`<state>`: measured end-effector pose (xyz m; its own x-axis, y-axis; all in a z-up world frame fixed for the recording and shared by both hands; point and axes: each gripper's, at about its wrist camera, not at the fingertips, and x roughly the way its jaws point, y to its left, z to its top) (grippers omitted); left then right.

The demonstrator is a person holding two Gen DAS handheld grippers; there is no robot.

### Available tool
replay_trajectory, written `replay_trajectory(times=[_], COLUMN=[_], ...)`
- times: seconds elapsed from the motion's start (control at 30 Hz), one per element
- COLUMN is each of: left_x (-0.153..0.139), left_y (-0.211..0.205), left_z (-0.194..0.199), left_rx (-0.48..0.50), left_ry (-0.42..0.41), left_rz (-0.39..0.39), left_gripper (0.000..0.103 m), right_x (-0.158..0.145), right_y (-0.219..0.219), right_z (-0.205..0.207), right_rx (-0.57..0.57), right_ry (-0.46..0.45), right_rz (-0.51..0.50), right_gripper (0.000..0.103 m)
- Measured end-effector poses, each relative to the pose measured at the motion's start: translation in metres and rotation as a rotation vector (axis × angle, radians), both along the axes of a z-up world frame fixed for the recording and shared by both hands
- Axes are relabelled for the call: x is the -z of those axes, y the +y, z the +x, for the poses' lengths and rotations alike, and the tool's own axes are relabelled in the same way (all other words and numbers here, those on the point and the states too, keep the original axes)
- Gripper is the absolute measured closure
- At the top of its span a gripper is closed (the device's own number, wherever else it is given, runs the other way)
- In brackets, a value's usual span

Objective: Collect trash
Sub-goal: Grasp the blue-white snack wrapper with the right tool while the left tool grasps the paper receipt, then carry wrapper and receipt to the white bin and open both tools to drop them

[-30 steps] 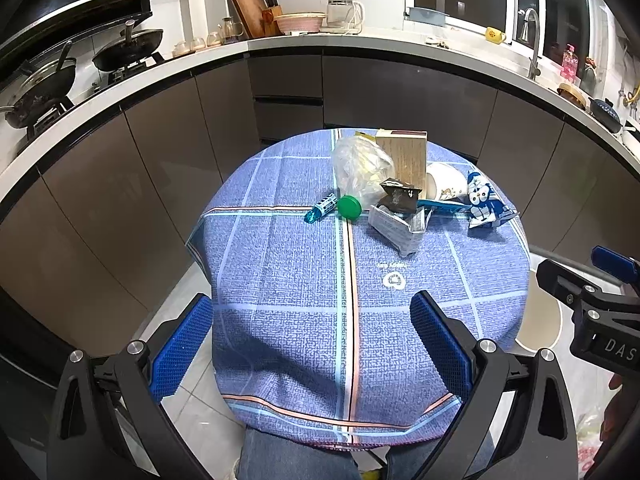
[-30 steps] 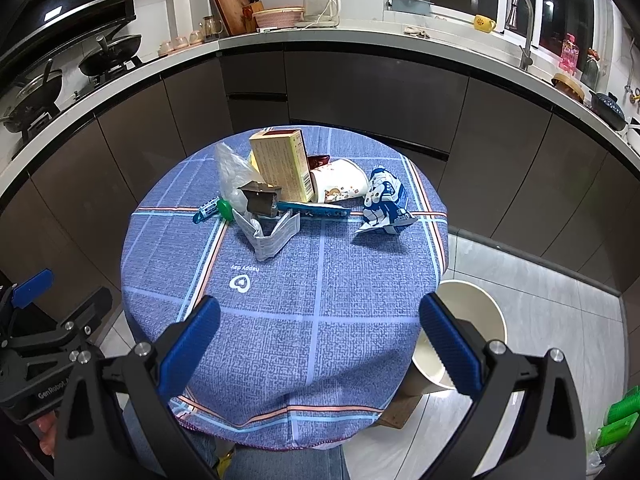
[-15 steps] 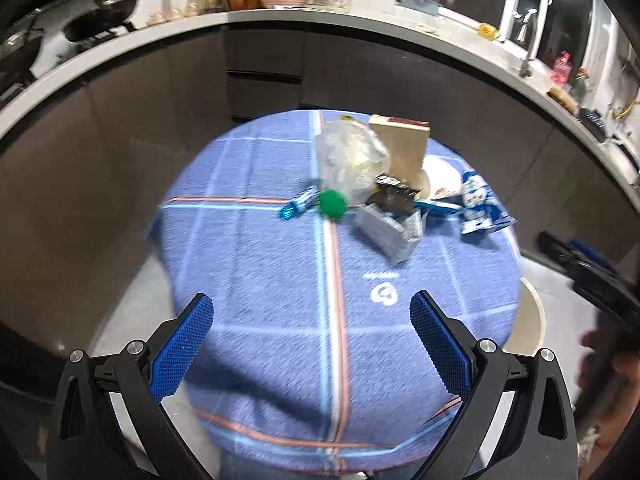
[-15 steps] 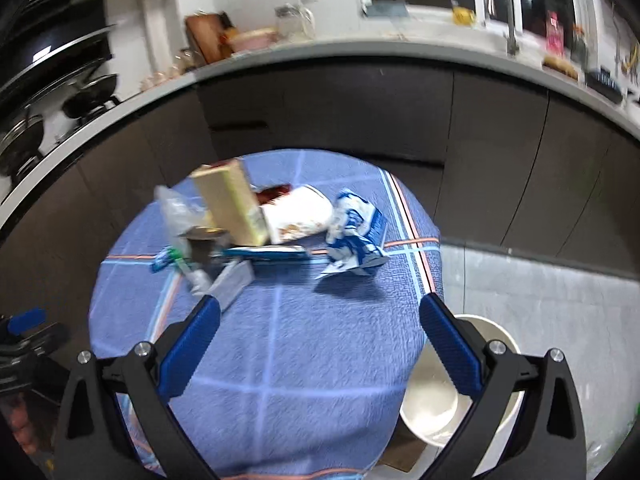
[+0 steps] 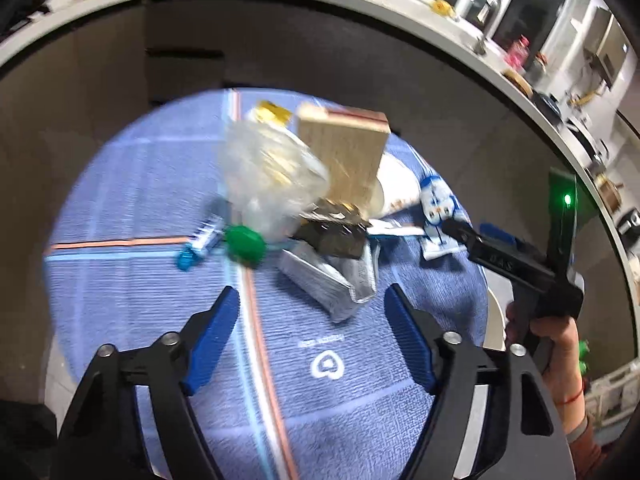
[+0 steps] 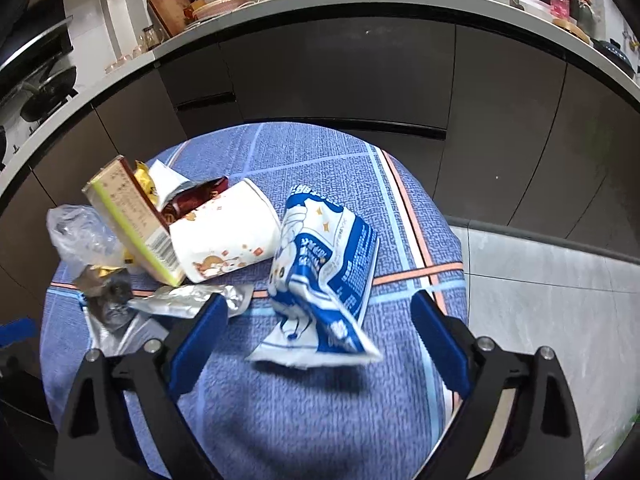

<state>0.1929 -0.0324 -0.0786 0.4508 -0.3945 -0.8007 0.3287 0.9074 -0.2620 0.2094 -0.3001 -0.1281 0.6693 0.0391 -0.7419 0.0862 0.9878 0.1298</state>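
Wrapper [image 6: 324,276]: framed between closing right gripper [image 6: 316,336] jaws, untouched.
Left gripper [image 5: 312,336]: closing, empty, aimed at foil pack [image 5: 328,284].

The right gripper [image 5: 460,228], beside the blue-and-white wrapper [image 5: 438,216], bears the white letters "DAS" on its black body. The blue tablecloth [image 5: 140,208] carries a white heart logo under a line of small lettering, near the silver packet [image 5: 328,280]; that lettering and the wrapper's print are too blurred to read.

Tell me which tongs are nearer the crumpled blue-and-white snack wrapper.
Right tongs: the wrapper lies just ahead of them. Left tongs face the silver foil pack, wrapper off right.
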Motion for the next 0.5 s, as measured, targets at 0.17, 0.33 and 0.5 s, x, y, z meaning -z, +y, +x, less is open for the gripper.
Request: replay_trajectory(times=[0.17, 0.33, 0.5], left_x=[0.033, 0.051, 0.058], left_y=[-0.015, -0.016, -0.023], left_z=[0.021, 0.039, 0.049], left_rx=[0.022, -0.029, -0.036], left_ry=[0.099, 0.179, 0.185], left_rz=[-0.039, -0.148, -0.141], left_gripper=[0.042, 0.042, 0.040], right_x=[0.016, 0.016, 0.010], right_y=[-0.002, -0.004, -0.002], right_z=[0.007, -0.002, -0.029], right_rx=[0.002, 0.001, 0.013], right_ry=[0.044, 0.030, 0.008], right_rz=[-0.004, 0.020, 0.005], right_gripper=[0.057, 0.072, 0.074])
